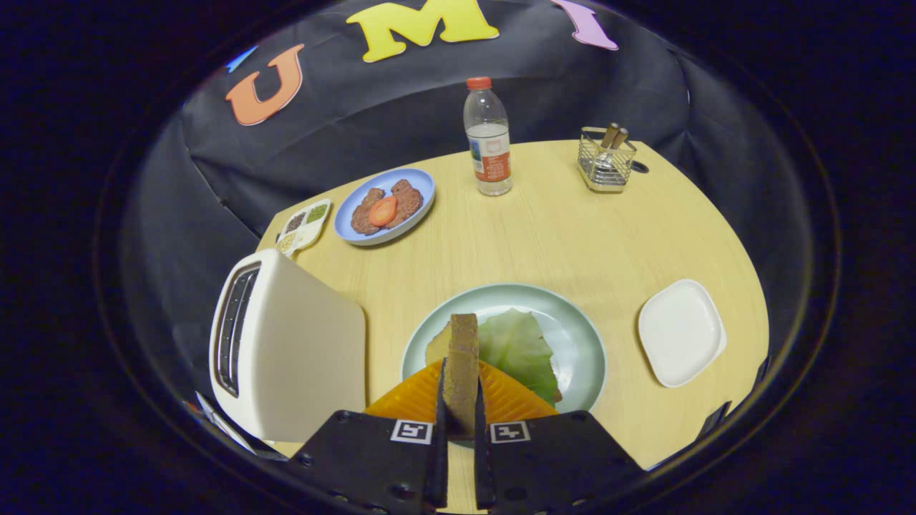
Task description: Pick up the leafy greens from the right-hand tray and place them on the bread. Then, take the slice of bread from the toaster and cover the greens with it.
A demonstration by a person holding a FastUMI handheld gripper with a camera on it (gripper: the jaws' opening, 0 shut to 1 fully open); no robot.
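Note:
My gripper [461, 386] is shut on a slice of brown bread [462, 357], held upright on edge between both fingers. It hangs above the pale green plate [581, 343], just ahead of the fingers. On that plate the leafy greens [517, 349] lie flat over another bread slice [436, 348], of which a corner shows to the left of the held slice. The white toaster [286, 350] stands to the left of the plate, its slots facing left.
A white square tray [680, 331] sits right of the plate. Farther back are a blue plate with patties and a tomato slice [385, 207], a small seasoning tray [305, 225], a water bottle [488, 139] and a wire cutlery holder [607, 163].

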